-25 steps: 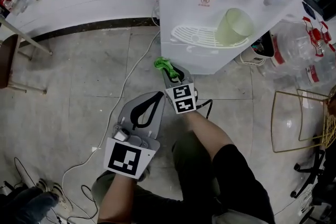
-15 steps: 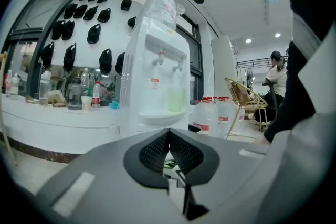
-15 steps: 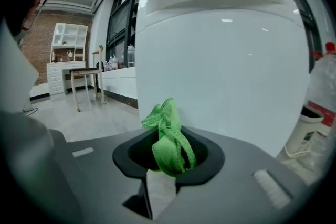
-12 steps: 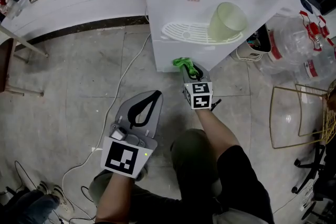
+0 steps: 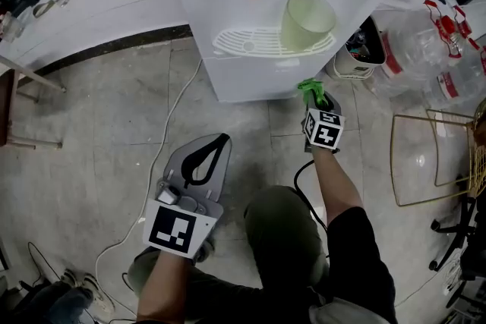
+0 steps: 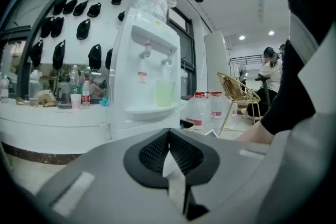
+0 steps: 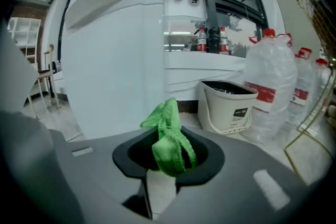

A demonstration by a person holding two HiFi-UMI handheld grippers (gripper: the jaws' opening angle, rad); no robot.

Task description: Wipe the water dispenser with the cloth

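— What has shifted over the last second?
— The right hand-held gripper [image 5: 314, 100] has slid rightward along the foot of the water dispenser [image 5: 250, 78]. It began under the left part of the drip tray [image 5: 228, 42] and is now at the cabinet's lower right front corner. The left hand-held gripper [image 5: 221, 139] has barely stirred; it hangs low over the floor [image 5: 99, 125], well apart from the dispenser.

— And the cloth?
— The green cloth [image 7: 169, 140] is pinched between the right gripper's jaws. It is bunched into a wad that sticks up and forward past the tips. In the head view it sits just beside the dispenser's white corner, though whether it touches the panel cannot be told.

— What of the left jaws?
— They are pressed together at the tips with nothing between them, pointing toward the dispenser's front.

— What surrounds the cloth?
— A white bucket [image 7: 227, 106] stands on the floor just right of the dispenser, with large water bottles [image 7: 270, 93] beyond it. A pale green cup [image 5: 306, 19] rests on the drip tray, above and left of the cloth.
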